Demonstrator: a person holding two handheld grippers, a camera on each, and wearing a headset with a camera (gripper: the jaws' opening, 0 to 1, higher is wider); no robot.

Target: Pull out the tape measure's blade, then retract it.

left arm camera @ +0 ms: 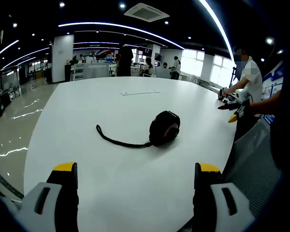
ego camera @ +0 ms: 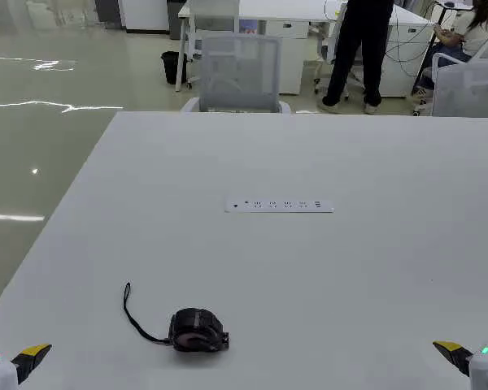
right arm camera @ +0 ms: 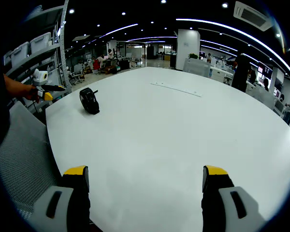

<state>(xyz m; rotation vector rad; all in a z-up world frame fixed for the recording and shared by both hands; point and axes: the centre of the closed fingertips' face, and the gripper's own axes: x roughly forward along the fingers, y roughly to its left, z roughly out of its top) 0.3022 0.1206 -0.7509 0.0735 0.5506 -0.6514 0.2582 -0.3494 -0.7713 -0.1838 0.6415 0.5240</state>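
faces black tape measure (left arm camera: 164,128) just ahead of spread left gripper (left arm camera: 136,167), strap trailing left; keeps right gripper (right arm camera: 145,170) spread too, much farther off.

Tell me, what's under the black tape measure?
The tape measure rests on the white table, its strap lying flat beside it. The patch directly beneath is covered by its case.

Table (ego camera: 350,276) was bare from both near corners up to the tape measure (ego camera: 198,331); just its strap (ego camera: 132,313) trailed off the left side. Power strip (ego camera: 279,205) lay well beyond, mid-table; chair (ego camera: 237,71) stood past the far edge
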